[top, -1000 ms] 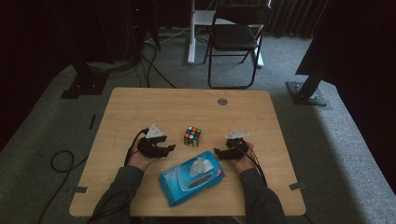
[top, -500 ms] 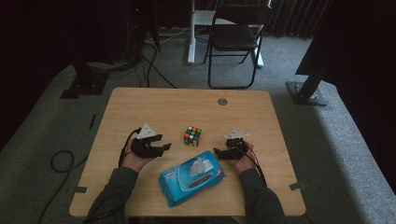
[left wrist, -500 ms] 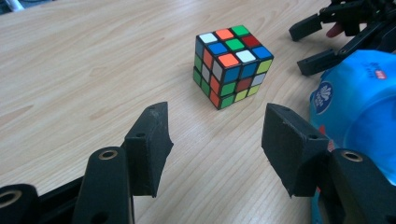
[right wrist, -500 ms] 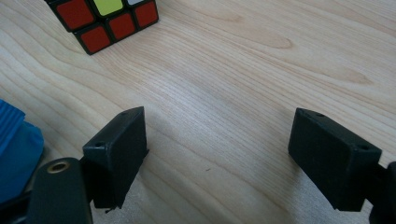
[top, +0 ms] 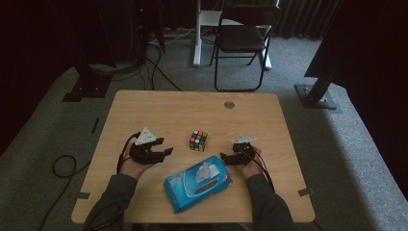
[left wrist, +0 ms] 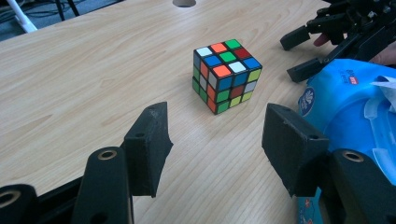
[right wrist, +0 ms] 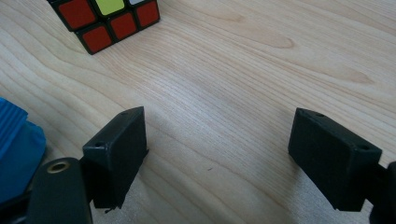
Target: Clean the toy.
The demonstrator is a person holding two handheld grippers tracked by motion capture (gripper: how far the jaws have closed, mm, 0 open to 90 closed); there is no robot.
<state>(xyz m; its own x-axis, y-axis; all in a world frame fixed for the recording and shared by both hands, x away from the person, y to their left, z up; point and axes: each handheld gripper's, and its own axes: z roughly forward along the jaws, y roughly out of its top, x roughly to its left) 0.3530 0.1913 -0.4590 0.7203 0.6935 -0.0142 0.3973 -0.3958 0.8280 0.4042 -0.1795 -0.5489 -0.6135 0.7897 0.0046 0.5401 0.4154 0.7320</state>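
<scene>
A scrambled colour cube point(top: 198, 140) point(left wrist: 226, 74) stands on the wooden table point(top: 192, 108) near its middle. My left gripper point(top: 166, 152) point(left wrist: 217, 147) lies to the cube's left, open and empty, its jaws pointing at the cube from a short way off. My right gripper point(top: 225, 158) point(right wrist: 219, 154) rests to the cube's right, also open and empty, jaws wide apart over bare wood. A corner of the cube point(right wrist: 105, 18) shows at the top left of the right gripper view. A blue pack of wet wipes point(top: 197, 185) point(left wrist: 355, 100) lies between my hands, a white tissue sticking up from its lid.
A round grommet point(top: 229, 104) sits in the table near its far edge. Beyond the table stand a black folding chair point(top: 243, 38), a white desk leg and dark stand bases on grey carpet. Cables run over the floor at the left.
My left gripper has drifted a little to the left and back toward the table's near side. The right gripper, the cube and the wipes pack stay put.
</scene>
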